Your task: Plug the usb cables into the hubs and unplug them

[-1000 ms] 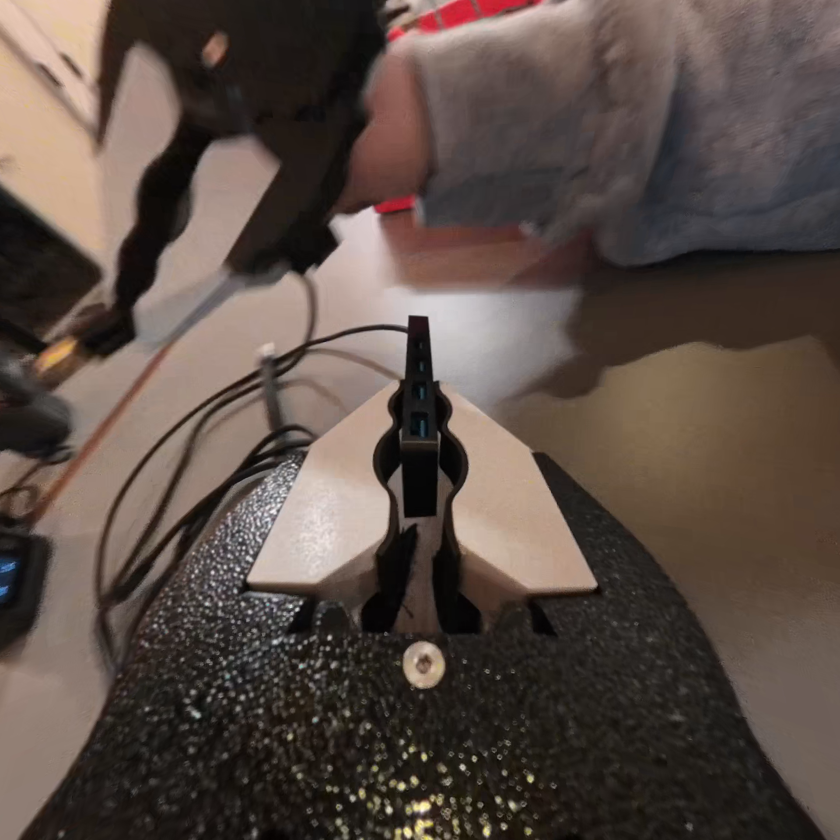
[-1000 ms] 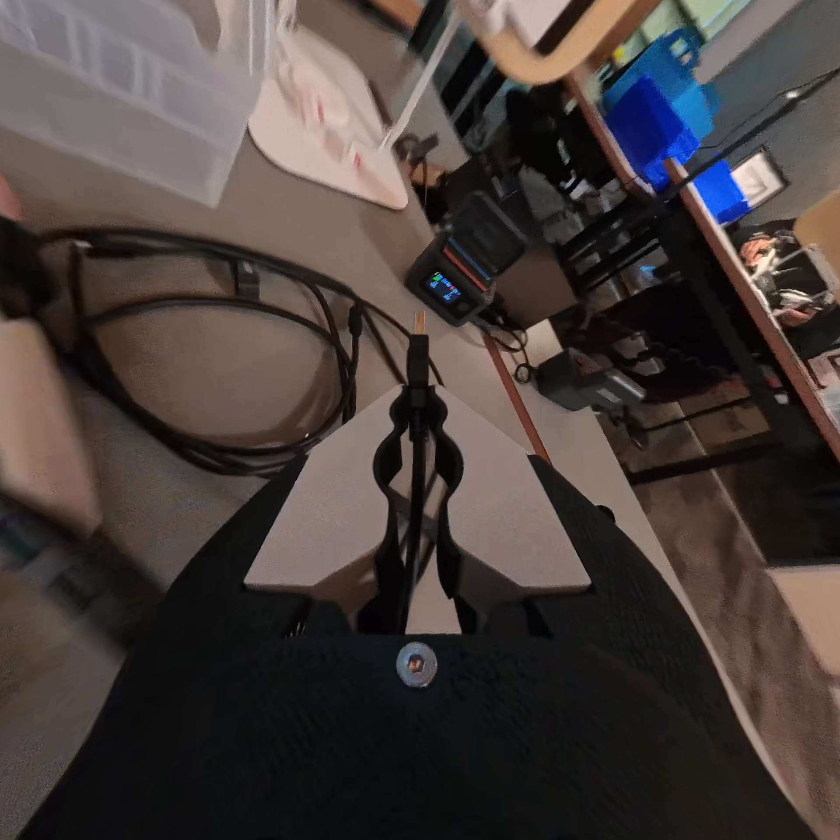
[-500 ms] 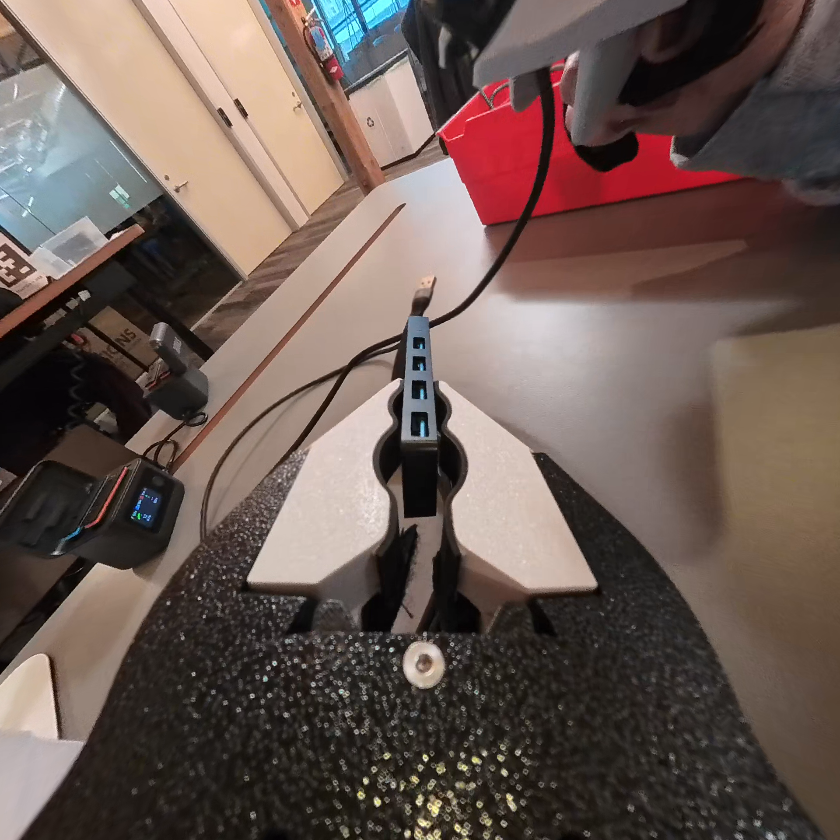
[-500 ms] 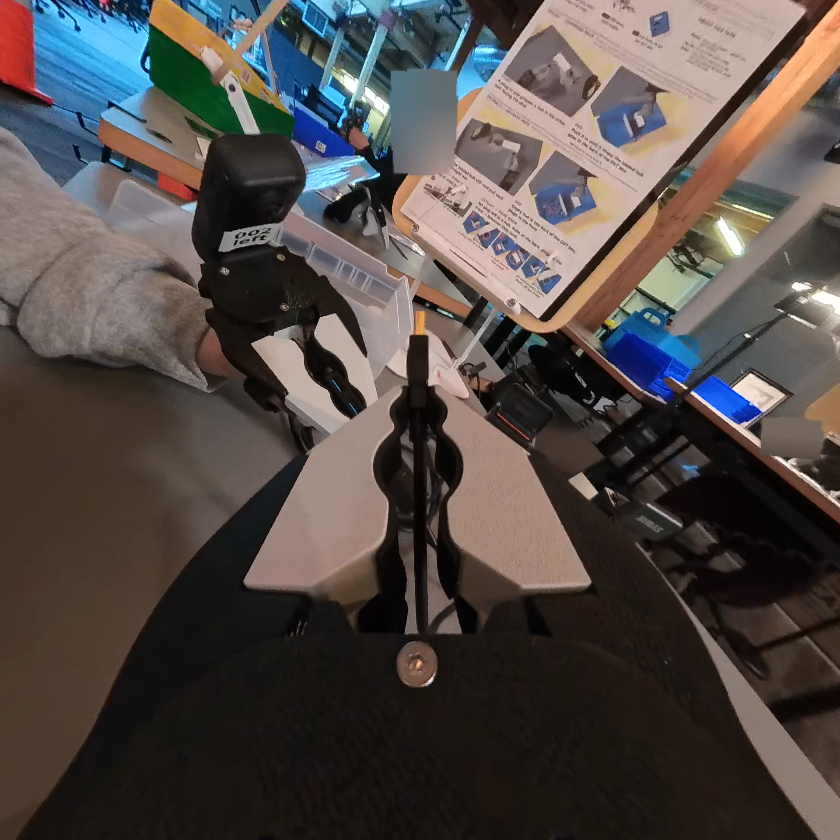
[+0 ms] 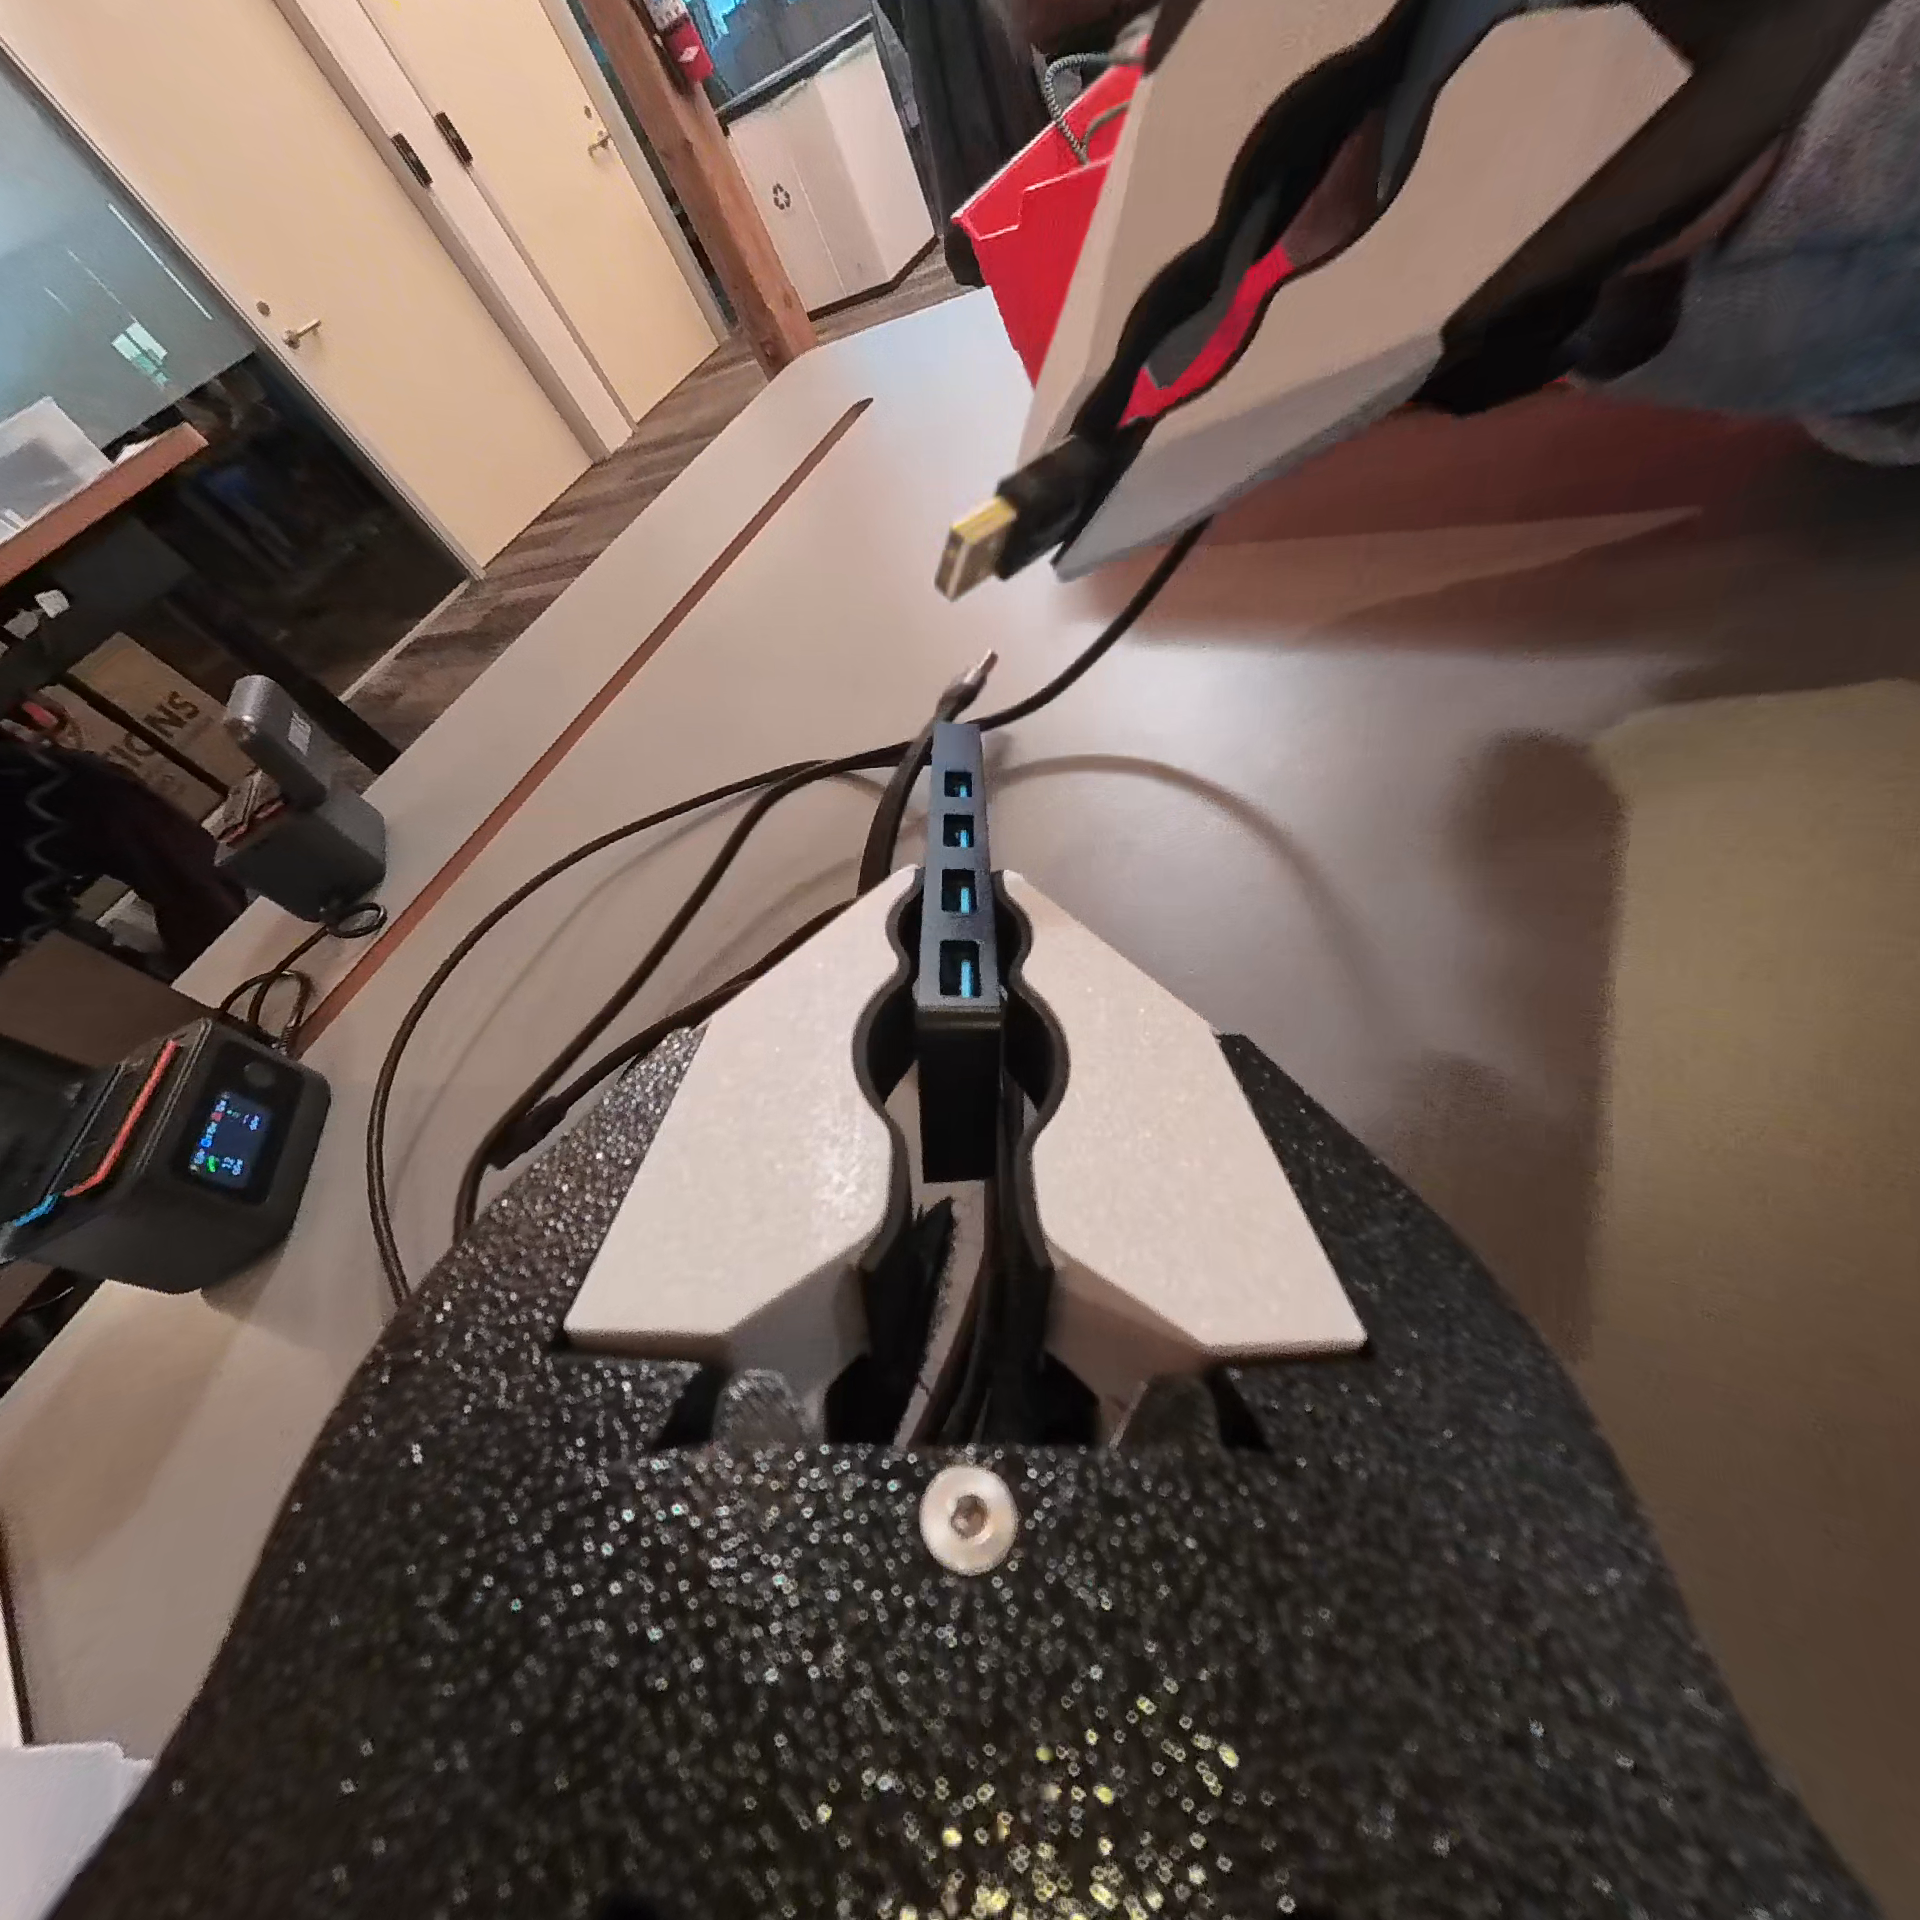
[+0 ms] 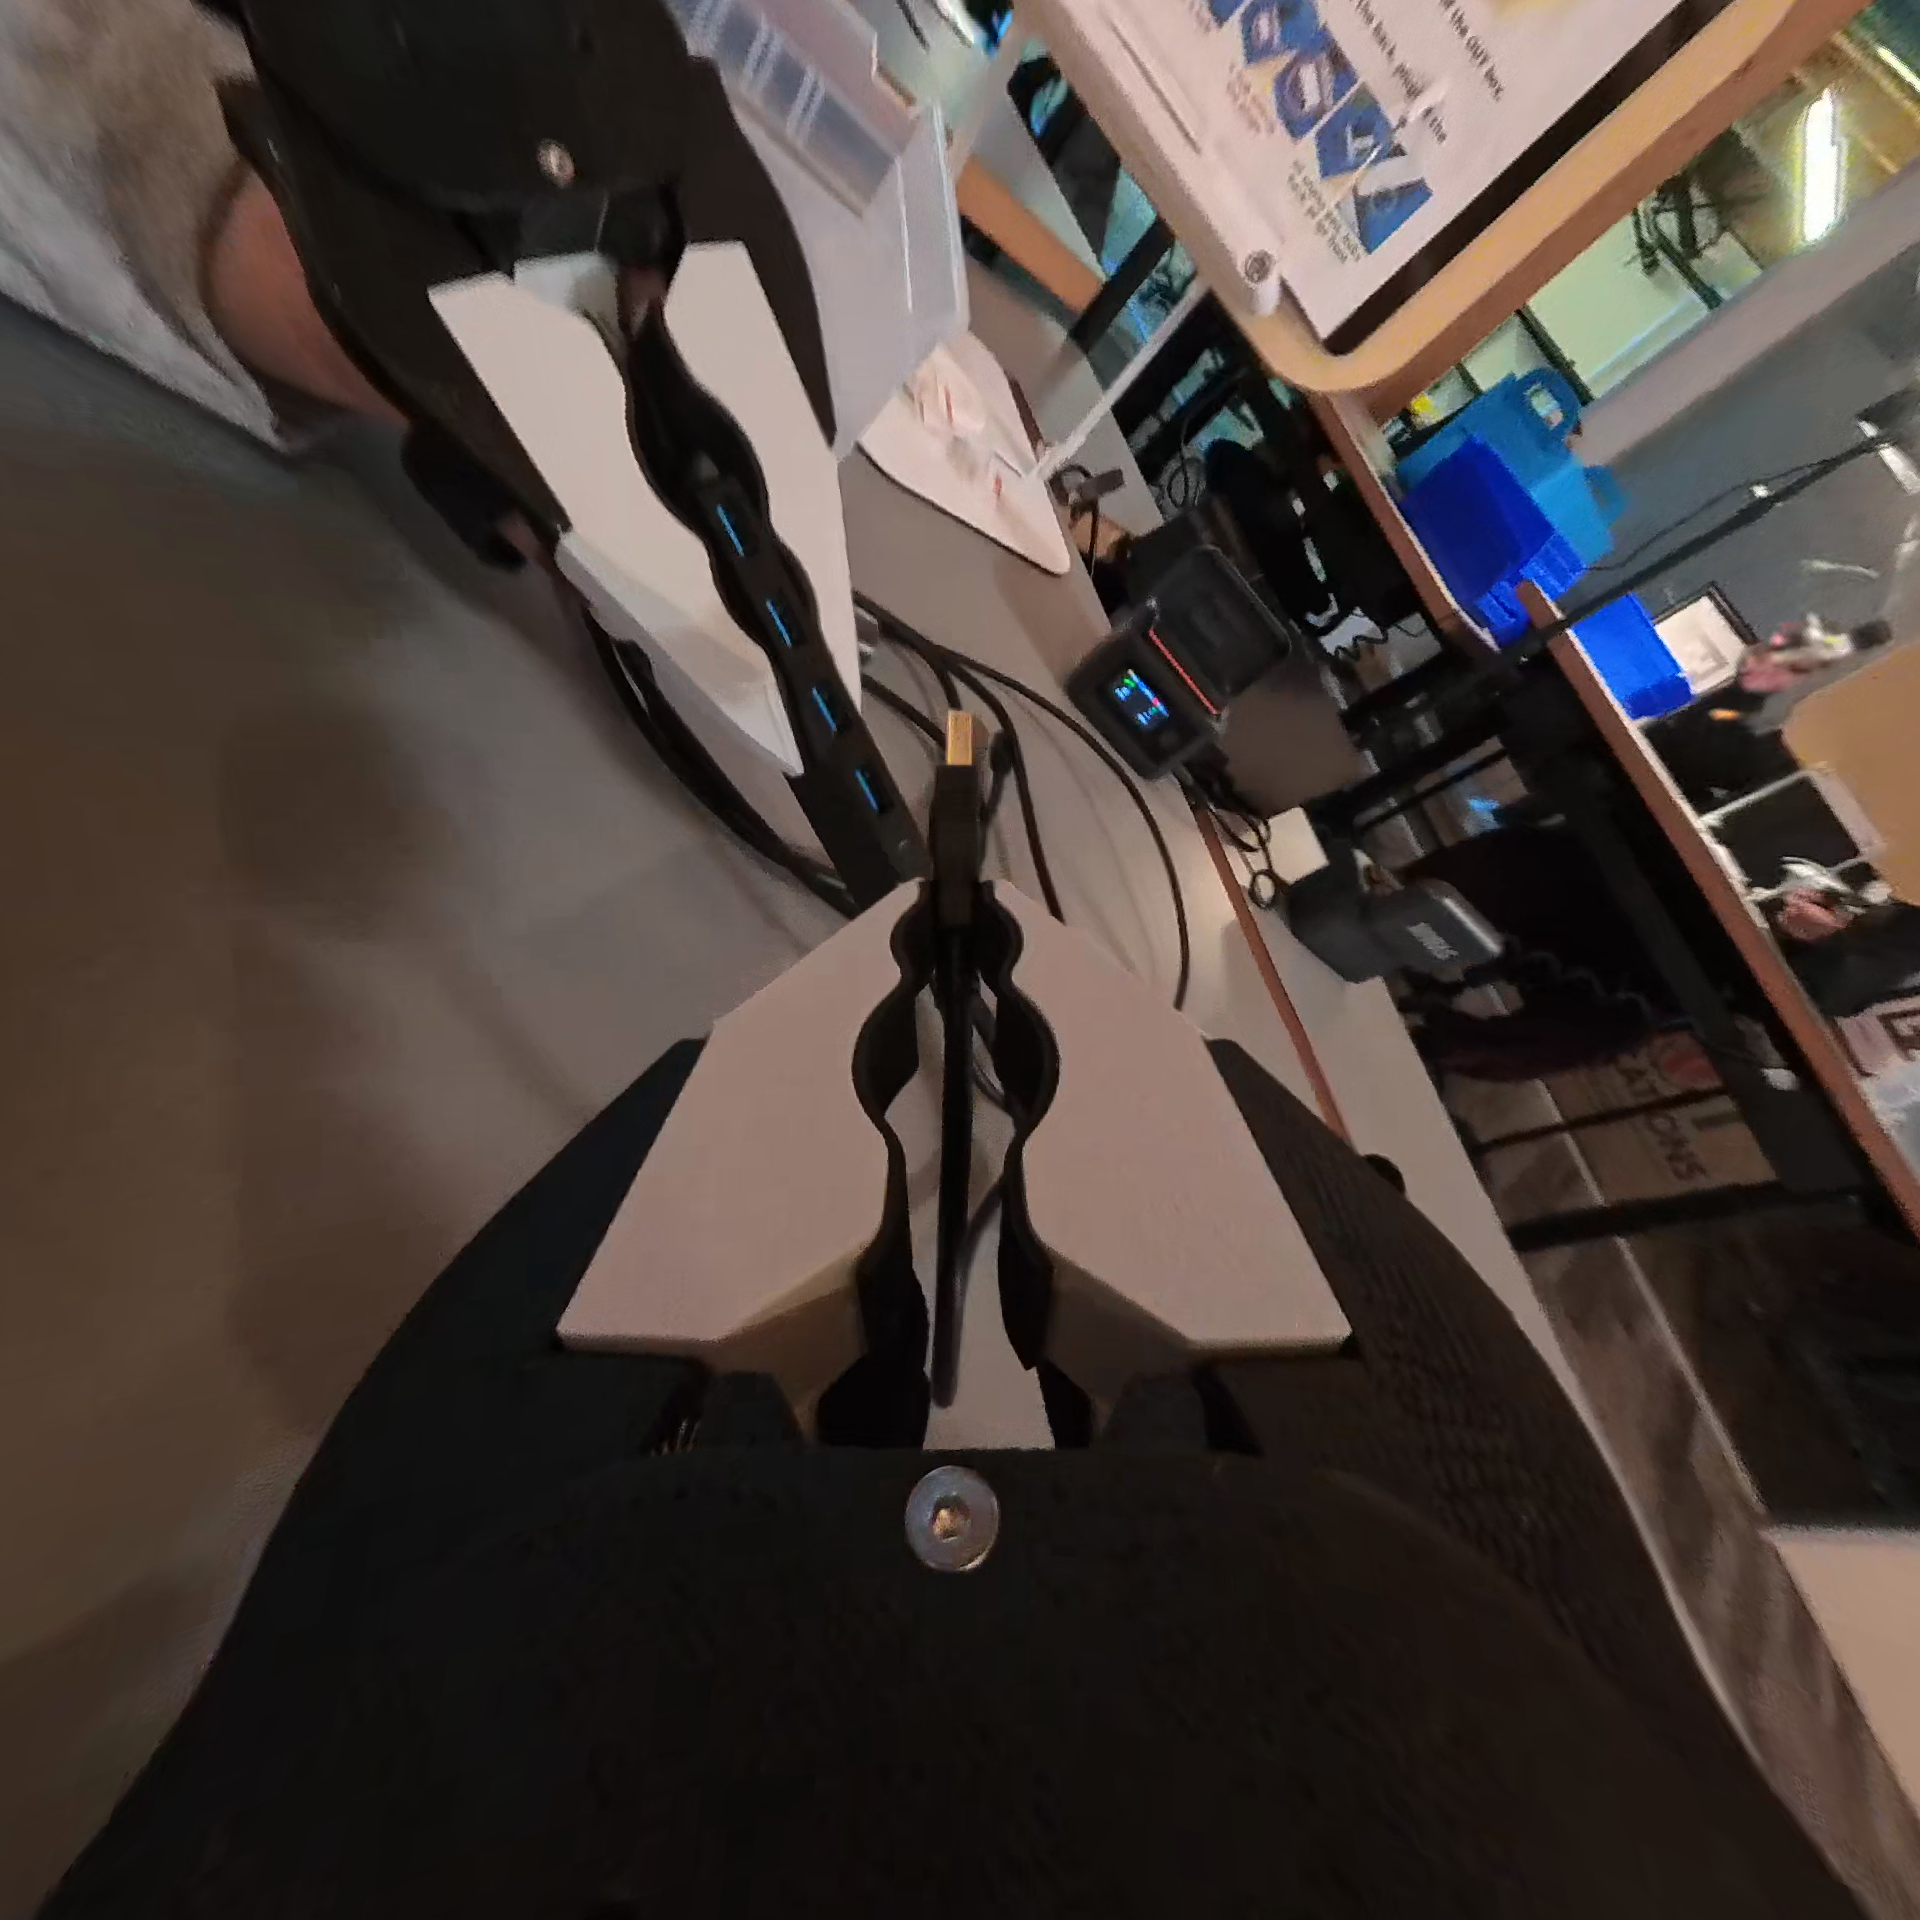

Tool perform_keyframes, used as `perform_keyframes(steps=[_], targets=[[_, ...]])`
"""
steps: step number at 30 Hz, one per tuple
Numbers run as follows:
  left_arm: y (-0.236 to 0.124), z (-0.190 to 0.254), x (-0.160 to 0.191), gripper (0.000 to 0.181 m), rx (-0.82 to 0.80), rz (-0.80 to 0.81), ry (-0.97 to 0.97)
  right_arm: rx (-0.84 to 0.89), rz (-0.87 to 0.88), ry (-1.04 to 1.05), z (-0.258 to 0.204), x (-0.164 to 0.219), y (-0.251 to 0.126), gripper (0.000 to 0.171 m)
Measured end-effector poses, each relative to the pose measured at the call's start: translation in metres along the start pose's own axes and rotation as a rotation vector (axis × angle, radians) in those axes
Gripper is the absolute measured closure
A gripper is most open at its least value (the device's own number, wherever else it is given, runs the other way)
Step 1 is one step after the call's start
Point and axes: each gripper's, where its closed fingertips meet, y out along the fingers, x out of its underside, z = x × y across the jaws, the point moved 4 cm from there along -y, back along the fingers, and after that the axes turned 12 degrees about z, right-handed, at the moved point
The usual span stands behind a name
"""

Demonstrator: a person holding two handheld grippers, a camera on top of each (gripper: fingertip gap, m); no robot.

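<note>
My left gripper [image 5: 958,904] is shut on a black USB hub [image 5: 958,883] with several blue-lit ports facing up, held above the grey table [image 5: 1299,831]. My right gripper [image 6: 954,894] is shut on a black USB cable plug [image 6: 958,800] with a gold metal tip. In the left wrist view the right gripper [image 5: 1060,520] comes in from the upper right with the plug [image 5: 1013,520] pointing down-left, a short way above the hub's far end. In the right wrist view the hub [image 6: 821,707] sits in the left gripper just left of the plug tip. Plug and hub are apart.
Black cables [image 5: 623,862] loop over the table; a loose USB plug [image 5: 971,681] lies beyond the hub. A dark power station with a lit screen [image 5: 177,1153] stands at the table's left edge. A red bin [image 5: 1029,239] is at the far right. A clear plastic box [image 6: 862,156] stands behind. About 6 cm separates my left fingertips from my right.
Both grippers swung round and came together; the right gripper dropped down with the plug to just above the hub's far ports. Both grasps stayed as they were.
</note>
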Motion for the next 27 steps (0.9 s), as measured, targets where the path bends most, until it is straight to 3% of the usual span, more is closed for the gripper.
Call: perform_keyframes(steps=[4, 11, 15, 22, 27], targets=[[0.001, 0.004, 0.002, 0.173, 0.053, -0.019, -0.072, 0.028, -0.048, -0.179, -0.005, 0.002, 0.004, 0.166], [-0.004, 0.024, -0.01, 0.173, 0.359, 0.015, -0.434, 0.051, -0.195, -0.645, -0.021, -0.014, -0.003, 0.166], [-0.016, 0.041, -0.025, 0.173, 0.642, 0.092, -0.665, -0.058, -0.221, -0.904, -0.035, -0.034, -0.016, 0.166], [-0.037, 0.064, -0.031, 0.172, 1.05, 0.14, -0.964, -0.294, -0.121, -1.219, -0.058, -0.073, -0.017, 0.166], [-0.055, 0.082, -0.038, 0.172, 1.255, 0.107, -0.956, -0.418, -0.055, -1.336, -0.072, -0.081, -0.01, 0.166]])
